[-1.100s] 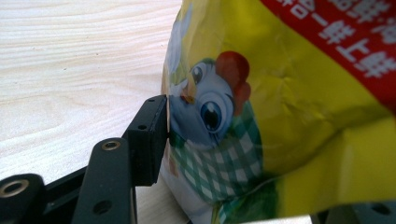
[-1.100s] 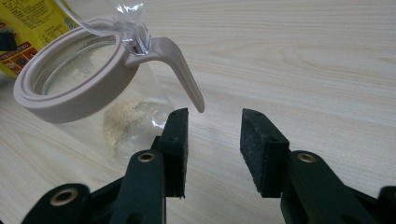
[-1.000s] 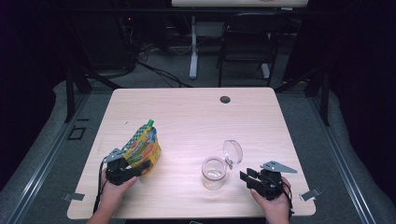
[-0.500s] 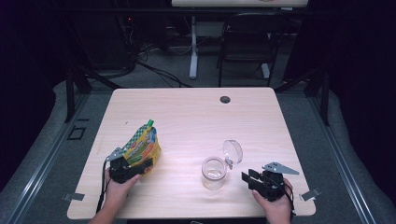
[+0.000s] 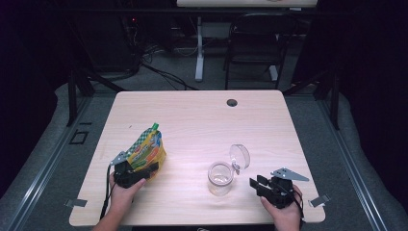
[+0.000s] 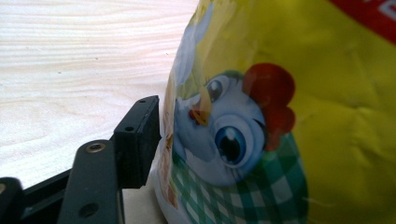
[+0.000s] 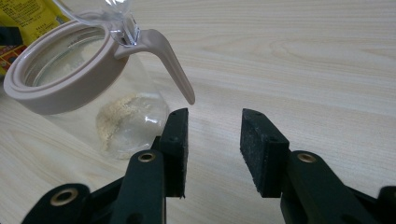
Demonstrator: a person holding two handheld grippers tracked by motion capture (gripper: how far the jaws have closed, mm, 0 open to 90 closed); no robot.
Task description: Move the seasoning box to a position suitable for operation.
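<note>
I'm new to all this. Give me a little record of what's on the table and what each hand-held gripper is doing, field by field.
Table: light wood
Snack bag: yellow, cartoon chicken print, near left edge
Jar: clear, lid flipped open, some pale crumbs inside
Left hand-held gripper: at the bag, jaws just been opening, bag between them, one pad beside it
Right hand-held gripper: jaws apart, nothing between, beside the jar
</note>
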